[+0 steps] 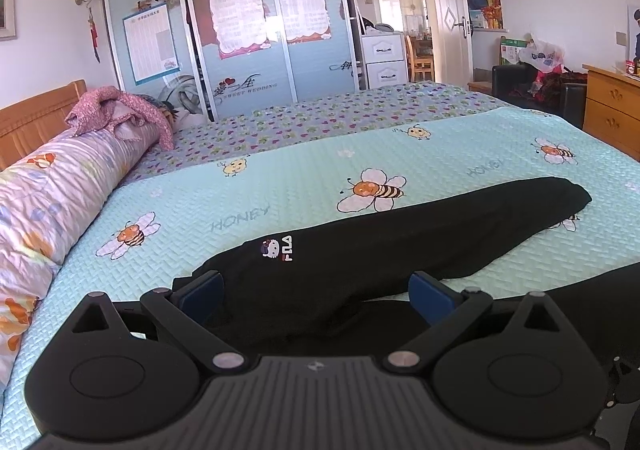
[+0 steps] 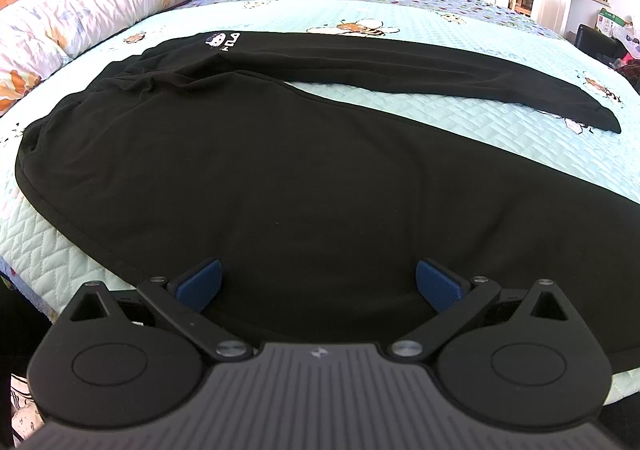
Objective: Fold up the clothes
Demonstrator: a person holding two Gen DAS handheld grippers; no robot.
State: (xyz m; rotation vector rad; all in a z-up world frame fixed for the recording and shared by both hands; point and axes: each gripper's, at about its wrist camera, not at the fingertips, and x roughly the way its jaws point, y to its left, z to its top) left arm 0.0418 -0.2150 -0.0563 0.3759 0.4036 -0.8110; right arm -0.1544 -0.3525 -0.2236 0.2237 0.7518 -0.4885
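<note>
Black trousers (image 2: pixel 280 154) with a small white logo (image 2: pixel 222 40) lie spread flat on the mint bee-print bedspread (image 2: pixel 440 106), waist to the left, legs running right. In the left wrist view the trousers (image 1: pixel 400 238) lie just ahead, logo (image 1: pixel 278 248) facing up. My left gripper (image 1: pixel 316 292) is open, its blue pads wide apart just above the waist end. My right gripper (image 2: pixel 318 282) is open, low over the near leg, pads either side of black cloth without holding it.
A rolled floral quilt (image 1: pixel 52 194) and pink garment (image 1: pixel 120 110) lie along the wooden headboard (image 1: pixel 36 118) on the left. A wardrobe (image 1: pixel 224 34) stands behind the bed. A black armchair (image 1: pixel 532 90) and wooden dresser (image 1: pixel 612 110) stand at the right.
</note>
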